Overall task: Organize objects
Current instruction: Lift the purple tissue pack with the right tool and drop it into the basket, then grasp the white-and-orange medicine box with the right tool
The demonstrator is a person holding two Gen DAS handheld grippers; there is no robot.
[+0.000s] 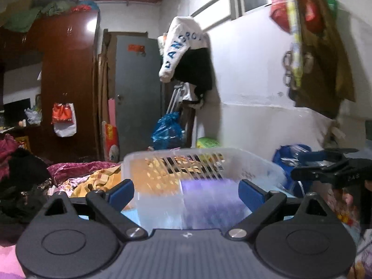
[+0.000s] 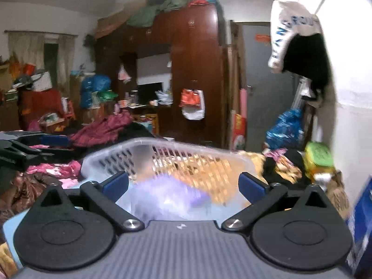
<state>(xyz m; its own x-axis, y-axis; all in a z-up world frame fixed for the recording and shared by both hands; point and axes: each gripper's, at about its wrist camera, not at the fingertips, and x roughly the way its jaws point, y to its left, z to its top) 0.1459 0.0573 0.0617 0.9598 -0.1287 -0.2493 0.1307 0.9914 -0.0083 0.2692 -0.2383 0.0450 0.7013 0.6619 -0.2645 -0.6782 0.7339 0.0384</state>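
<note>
Both the left gripper point(image 1: 186, 191) and the right gripper point(image 2: 183, 187) stand wide apart, clamping nothing, so the sound move is probably to back straight off without snagging the rim. The translucent slotted basket point(image 1: 202, 160) sits just ahead between each pair of blue pads point(image 1: 122, 191), blurred, on the cluttered bed point(image 1: 88, 181).

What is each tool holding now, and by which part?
Nothing: the left tool and the right tool are open, and the clear basket lies free ahead.
</note>
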